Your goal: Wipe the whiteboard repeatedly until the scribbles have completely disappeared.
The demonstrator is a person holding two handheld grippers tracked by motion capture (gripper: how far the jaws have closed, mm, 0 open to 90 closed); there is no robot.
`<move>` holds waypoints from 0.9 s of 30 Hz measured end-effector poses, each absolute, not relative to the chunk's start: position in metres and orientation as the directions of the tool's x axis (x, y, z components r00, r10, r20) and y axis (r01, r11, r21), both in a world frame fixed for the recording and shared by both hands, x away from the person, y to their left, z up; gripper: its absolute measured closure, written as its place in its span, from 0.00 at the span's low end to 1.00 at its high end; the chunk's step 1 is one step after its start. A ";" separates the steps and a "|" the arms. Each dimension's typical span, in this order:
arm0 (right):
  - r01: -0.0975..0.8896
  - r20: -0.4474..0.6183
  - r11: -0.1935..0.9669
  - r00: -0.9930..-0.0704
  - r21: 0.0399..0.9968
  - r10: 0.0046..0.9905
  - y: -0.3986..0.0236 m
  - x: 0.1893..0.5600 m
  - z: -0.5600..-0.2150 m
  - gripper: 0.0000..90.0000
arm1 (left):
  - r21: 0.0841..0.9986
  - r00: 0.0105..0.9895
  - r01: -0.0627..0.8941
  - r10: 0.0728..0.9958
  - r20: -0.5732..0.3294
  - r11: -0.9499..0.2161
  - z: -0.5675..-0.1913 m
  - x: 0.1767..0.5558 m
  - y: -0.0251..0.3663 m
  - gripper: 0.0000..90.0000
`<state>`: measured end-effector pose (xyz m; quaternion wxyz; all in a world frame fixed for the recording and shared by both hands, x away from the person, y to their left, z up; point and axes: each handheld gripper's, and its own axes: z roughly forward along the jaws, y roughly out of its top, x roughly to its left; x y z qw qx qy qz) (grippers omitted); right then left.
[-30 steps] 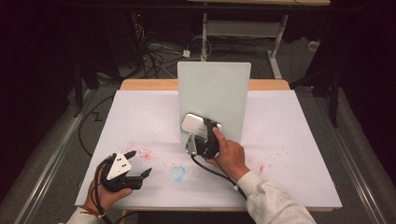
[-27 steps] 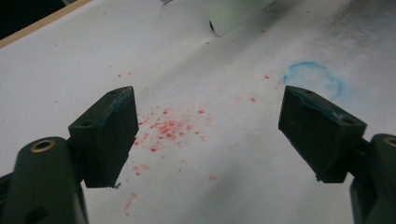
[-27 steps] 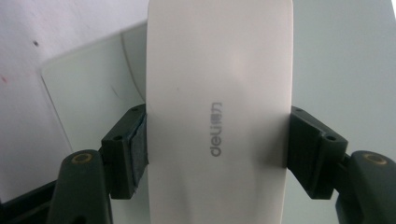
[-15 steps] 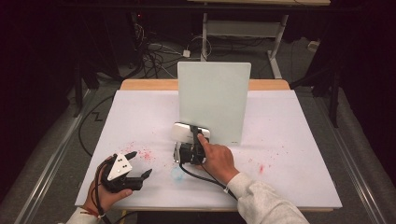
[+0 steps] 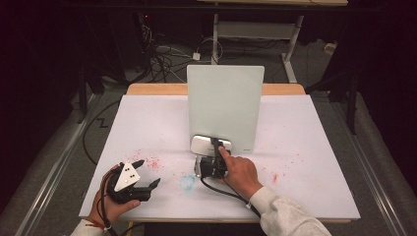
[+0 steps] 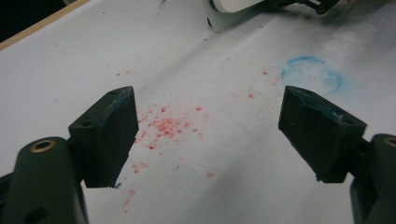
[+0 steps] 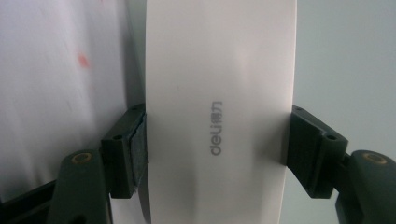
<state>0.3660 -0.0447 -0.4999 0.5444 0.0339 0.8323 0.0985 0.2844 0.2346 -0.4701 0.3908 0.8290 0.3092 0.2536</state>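
Observation:
An upright pale glass board stands mid-table. My right gripper is shut on a white eraser held low against the board's foot. In the right gripper view the eraser, printed "deli", fills the gap between the two pads of my right gripper. My left gripper rests at the table's front left with its jaws wide apart and nothing between them. In the left gripper view, my left gripper hangs over red specks on the white sheet.
The white sheet covering the table carries red specks and a faint blue ring in front of the board. Another red patch lies right of the hand. Cables and desk legs sit on the floor beyond.
My right gripper carried the eraser down and left across the board's lower part, then back to the right near its foot. The left gripper stayed put.

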 end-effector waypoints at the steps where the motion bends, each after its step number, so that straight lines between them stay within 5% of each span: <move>1: -0.043 -0.899 0.978 -0.404 0.203 0.169 -0.051 0.366 -0.499 0.35 | 0.805 0.679 0.315 0.712 0.179 -0.502 -0.470 0.284 0.235 0.21; 13: -0.003 -0.890 0.974 -0.407 0.225 0.205 -0.074 0.367 -0.493 0.34 | 0.805 0.681 0.316 0.711 0.175 -0.502 -0.470 0.286 0.233 0.21; 27: 0.126 -0.867 0.941 -0.365 0.315 0.339 -0.154 0.370 -0.477 0.34 | 0.806 0.679 0.299 0.707 0.196 -0.511 -0.469 0.285 0.235 0.21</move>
